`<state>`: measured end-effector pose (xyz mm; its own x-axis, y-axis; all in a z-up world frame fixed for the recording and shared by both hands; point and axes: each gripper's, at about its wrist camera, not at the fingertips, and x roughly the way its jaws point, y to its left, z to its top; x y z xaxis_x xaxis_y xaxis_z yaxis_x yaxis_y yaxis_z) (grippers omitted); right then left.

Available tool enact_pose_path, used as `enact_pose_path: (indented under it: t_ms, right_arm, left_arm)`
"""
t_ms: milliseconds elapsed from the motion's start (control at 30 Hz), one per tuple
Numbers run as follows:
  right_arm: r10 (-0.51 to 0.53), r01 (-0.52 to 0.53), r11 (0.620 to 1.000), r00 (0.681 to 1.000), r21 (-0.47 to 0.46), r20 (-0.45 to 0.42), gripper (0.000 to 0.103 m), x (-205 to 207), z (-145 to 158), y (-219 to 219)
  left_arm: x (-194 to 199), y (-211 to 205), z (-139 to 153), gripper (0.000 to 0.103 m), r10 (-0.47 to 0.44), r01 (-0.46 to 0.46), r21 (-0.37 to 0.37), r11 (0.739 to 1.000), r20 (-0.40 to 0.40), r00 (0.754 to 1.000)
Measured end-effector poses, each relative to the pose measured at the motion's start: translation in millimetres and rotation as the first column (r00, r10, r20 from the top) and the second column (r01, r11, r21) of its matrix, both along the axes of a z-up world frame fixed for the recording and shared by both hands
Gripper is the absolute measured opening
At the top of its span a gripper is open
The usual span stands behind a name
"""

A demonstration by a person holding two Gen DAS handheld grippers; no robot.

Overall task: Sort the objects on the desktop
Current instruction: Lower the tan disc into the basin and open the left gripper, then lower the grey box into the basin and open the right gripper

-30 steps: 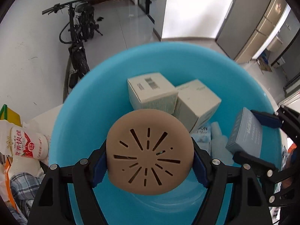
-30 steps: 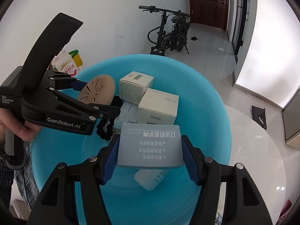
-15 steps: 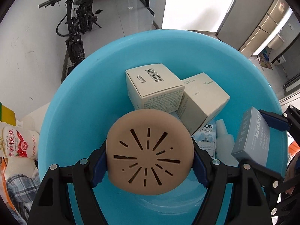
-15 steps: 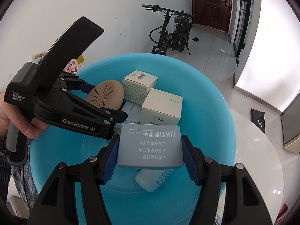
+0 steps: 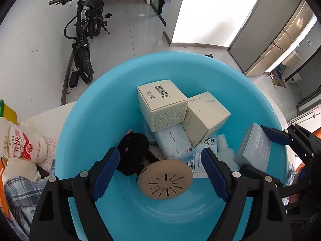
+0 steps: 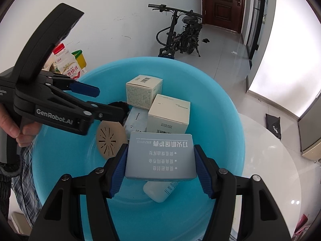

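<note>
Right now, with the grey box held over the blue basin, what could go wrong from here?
1. The right gripper holds the grey rectangular box above the white plastic bottle; dropped, it may land tilted on the bottle.
2. The left gripper, whose jaws have just been opening, hangs near the right one, so the two could collide.
3. The tan slotted round disc leans on the black fuzzy item in the blue plastic basin and may slide.

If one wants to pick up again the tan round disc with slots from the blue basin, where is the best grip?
Probably across the rim of the tan round disc, from above. It is thin and lies nearly flat in the blue basin, its far edge against the black fuzzy item, so pads should close on its free left and right edges.
</note>
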<state>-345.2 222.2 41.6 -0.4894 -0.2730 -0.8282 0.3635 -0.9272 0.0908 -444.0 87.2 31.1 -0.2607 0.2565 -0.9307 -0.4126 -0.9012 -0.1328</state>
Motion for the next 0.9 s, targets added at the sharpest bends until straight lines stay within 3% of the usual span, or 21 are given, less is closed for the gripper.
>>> enact_pose_path:
  t_ms: [500, 700, 900]
  right_arm:
    - [0.027, -0.03, 0.998, 0.998, 0.06, 0.054, 0.062, -6.8, -11.4, -12.7]
    - [0.043, -0.048, 0.992, 0.998, 0.116, 0.049, 0.063, -8.7, -15.8, -20.1]
    - [0.055, -0.063, 0.988, 0.997, 0.14, 0.055, 0.063, -9.9, -15.4, -23.7]
  left_arm:
    - [23.6, -5.7, 14.3, 0.085, -0.05, 0.046, -0.063, 0.997, -0.064, 0.997]
    - [30.5, -6.5, 24.1, 0.086, -0.057, 0.055, -0.029, 0.998, -0.075, 0.996]
    - [40.5, -6.9, 29.5, 0.086, -0.083, 0.075, -0.069, 0.995, -0.12, 0.989]
